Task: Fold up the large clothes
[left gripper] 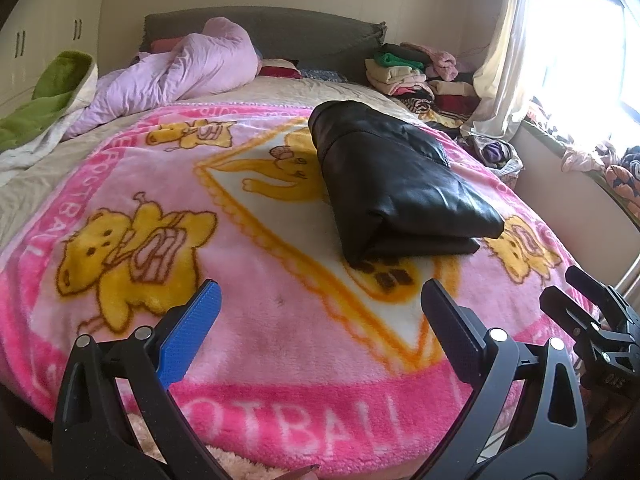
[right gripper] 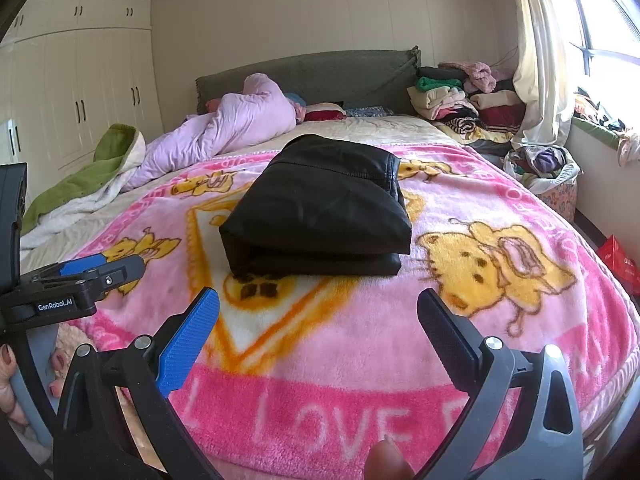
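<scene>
Both tongs hang with jaws apart and nothing in them, left tongs (left gripper: 320, 312) and right tongs (right gripper: 318, 320) side by side over the near edge of the pink blanket (left gripper: 280, 340); ahead of both lies the black jacket (right gripper: 320, 216), folded into a compact stack, seemingly finished and let go

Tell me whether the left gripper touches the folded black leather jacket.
Apart. Left wrist view: open left gripper, pink blanket showing before the folded black leather jacket.
</scene>
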Demonstrator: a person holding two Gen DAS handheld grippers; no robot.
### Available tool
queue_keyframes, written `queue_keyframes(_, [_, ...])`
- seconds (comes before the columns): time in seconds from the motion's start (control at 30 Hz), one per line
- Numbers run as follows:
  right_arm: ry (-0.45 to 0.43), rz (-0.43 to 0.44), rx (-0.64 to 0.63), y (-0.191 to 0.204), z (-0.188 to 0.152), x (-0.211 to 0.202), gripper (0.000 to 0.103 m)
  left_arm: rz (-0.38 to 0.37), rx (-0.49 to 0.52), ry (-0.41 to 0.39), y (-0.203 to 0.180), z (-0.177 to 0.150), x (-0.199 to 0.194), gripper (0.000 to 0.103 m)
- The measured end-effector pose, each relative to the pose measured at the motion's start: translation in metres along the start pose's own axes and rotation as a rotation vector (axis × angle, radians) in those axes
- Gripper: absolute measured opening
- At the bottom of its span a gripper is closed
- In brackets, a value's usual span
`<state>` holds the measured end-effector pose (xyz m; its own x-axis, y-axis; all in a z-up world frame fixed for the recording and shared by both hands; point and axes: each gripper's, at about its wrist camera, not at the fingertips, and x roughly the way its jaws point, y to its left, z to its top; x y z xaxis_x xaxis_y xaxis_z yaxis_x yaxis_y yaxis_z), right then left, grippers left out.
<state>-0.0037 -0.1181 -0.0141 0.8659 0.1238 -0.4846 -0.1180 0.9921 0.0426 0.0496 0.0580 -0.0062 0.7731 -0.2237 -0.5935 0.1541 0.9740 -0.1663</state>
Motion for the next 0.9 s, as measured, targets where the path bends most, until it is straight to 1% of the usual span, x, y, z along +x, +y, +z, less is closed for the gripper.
queue_keyframes(0.27, [0.001,-0.001,0.002,0.001,0.0,0.0,0.099,0.006,0.0,-0.002,0.001,-0.001,-0.001,0.094])
queue_keyframes(0.4, [0.006,0.013,0.015,-0.001,-0.001,0.001,0.099,0.01,-0.002,-0.005,0.002,-0.001,-0.001,0.094])
queue_keyframes(0.6, [0.004,0.0,0.018,-0.004,-0.003,0.0,0.099,0.016,-0.007,-0.008,0.004,-0.001,-0.002,0.094])
queue_keyframes(0.77, [0.004,-0.001,0.037,-0.011,-0.004,-0.001,0.099,0.041,-0.016,-0.005,0.005,-0.001,-0.003,0.094])
queue_keyframes(0.9, [0.0,-0.022,0.052,-0.018,-0.004,-0.002,0.099,0.053,-0.013,-0.001,0.004,-0.001,-0.003,0.094])
